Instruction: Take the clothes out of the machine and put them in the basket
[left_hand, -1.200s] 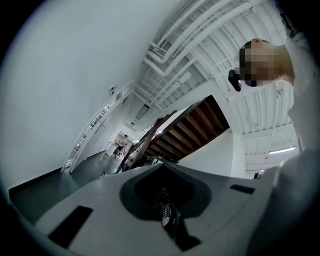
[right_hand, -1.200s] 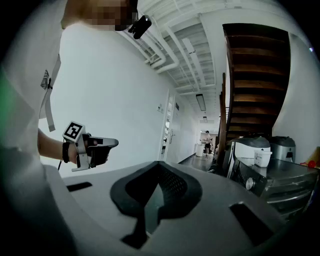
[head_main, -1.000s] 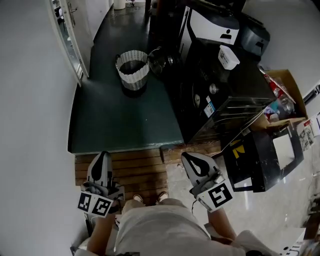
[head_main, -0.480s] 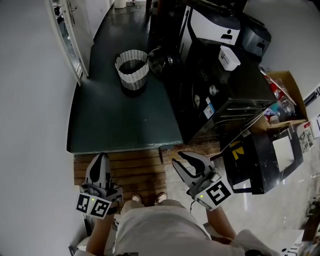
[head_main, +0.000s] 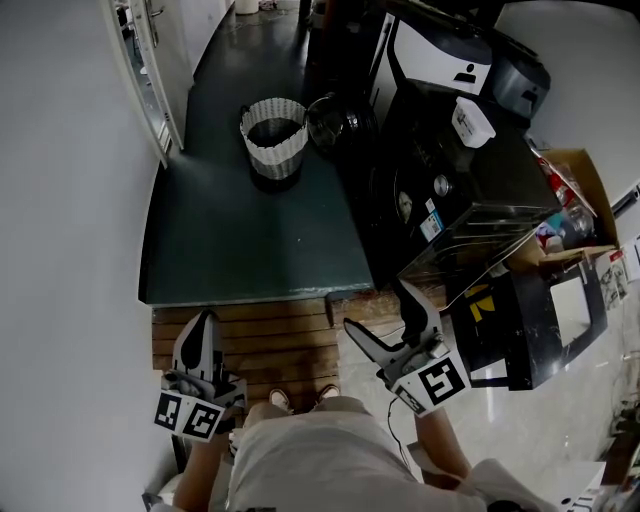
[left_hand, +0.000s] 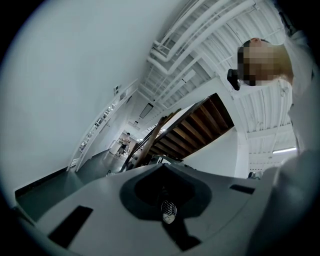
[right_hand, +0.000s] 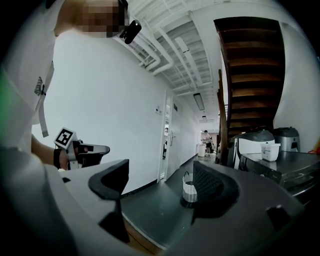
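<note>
White, seemingly woven round basket (head_main: 273, 138) stands near the boxy dark machine (head_main: 478, 182).

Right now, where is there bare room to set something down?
The dark floor between the white wall and the machine lies bare up to the basket. The wooden boards nearest you are bare too. Right of the machine it is crowded: cardboard box, black case.

Woven basket (head_main: 274, 152), matt green floor (head_main: 250, 240), wooden slats (head_main: 270, 335), glossy black machine (head_main: 470, 180)

Left gripper (head_main: 206, 318) closed; right gripper (head_main: 377, 306) just opening, empty.
</note>
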